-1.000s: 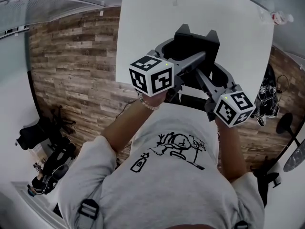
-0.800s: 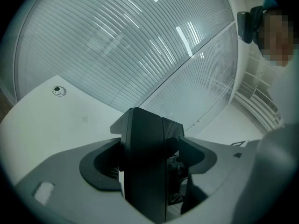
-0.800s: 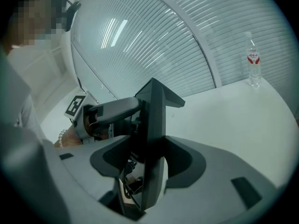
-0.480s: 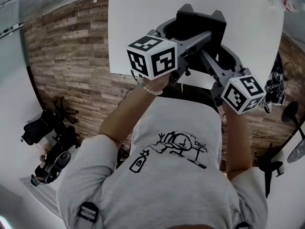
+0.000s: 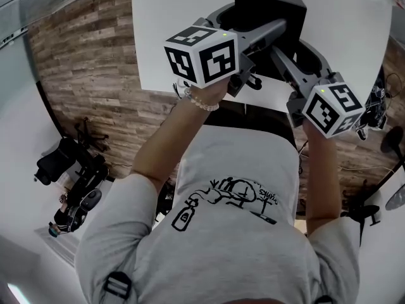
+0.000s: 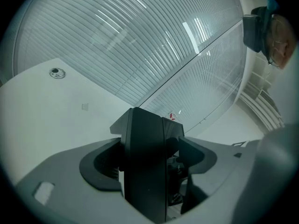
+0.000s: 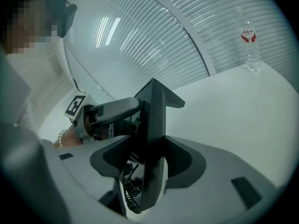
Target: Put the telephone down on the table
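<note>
The black telephone [image 5: 269, 8] is held between both grippers over the near part of the white table [image 5: 183, 18]. My left gripper [image 5: 256, 33] is shut on its left side, and my right gripper [image 5: 294, 46] is shut on its right side. In the left gripper view the telephone [image 6: 145, 171] fills the gap between the jaws of the left gripper [image 6: 147, 157]. In the right gripper view the telephone [image 7: 154, 125] stands edge-on in the right gripper [image 7: 149, 157], with its coiled cord [image 7: 127, 186] hanging below. Whether it touches the table is hidden.
A water bottle [image 7: 251, 45] stands at the table's far right corner. A round cable port [image 6: 57, 73] sits in the table's [image 6: 46, 120] far left. Slatted blinds lie behind the table. Wood floor [image 5: 88, 75] and office chairs [image 5: 69, 170] are on the left below.
Both grippers have risen toward the head camera and moved farther over the table, with the telephone still held between them. Both grips are unchanged.
</note>
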### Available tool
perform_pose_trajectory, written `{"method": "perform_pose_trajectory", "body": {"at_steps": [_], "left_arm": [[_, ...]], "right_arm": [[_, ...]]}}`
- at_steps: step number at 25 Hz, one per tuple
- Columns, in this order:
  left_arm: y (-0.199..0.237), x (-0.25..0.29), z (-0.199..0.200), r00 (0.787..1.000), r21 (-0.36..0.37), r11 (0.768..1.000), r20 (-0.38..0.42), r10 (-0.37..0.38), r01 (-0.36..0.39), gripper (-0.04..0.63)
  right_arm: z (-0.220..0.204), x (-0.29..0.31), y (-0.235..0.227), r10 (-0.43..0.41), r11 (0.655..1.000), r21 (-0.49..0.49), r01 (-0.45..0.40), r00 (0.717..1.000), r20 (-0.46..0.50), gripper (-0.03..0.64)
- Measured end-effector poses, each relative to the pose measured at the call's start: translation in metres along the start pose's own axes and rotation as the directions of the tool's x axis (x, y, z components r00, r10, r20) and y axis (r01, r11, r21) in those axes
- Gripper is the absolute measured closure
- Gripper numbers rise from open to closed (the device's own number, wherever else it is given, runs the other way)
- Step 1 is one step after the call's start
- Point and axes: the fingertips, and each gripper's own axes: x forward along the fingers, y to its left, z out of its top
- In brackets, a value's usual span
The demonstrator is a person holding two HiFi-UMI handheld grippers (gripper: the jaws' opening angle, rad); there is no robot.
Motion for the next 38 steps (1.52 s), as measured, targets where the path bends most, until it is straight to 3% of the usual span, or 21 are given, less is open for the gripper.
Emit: {"method": "perform_pose_trajectory", "body": {"at_steps": [32, 38], "left_arm": [[0.054, 0.043, -0.030, 0.996, -0.028, 0.999, -0.077, 0.040, -0.042, 0.233], [0.051, 0.045, -0.035, 0.996, 0.006, 0.999, -0.084, 0.037, -0.037, 0.233]], "right_arm": [[-0.030, 0.040, -0.053, 0.005, 0.997, 0.083, -0.001, 0.999, -0.049, 0.403], [-0.036, 0.040, -0.056, 0.006, 0.996, 0.092, -0.002, 0.999, -0.051, 0.403]]}}
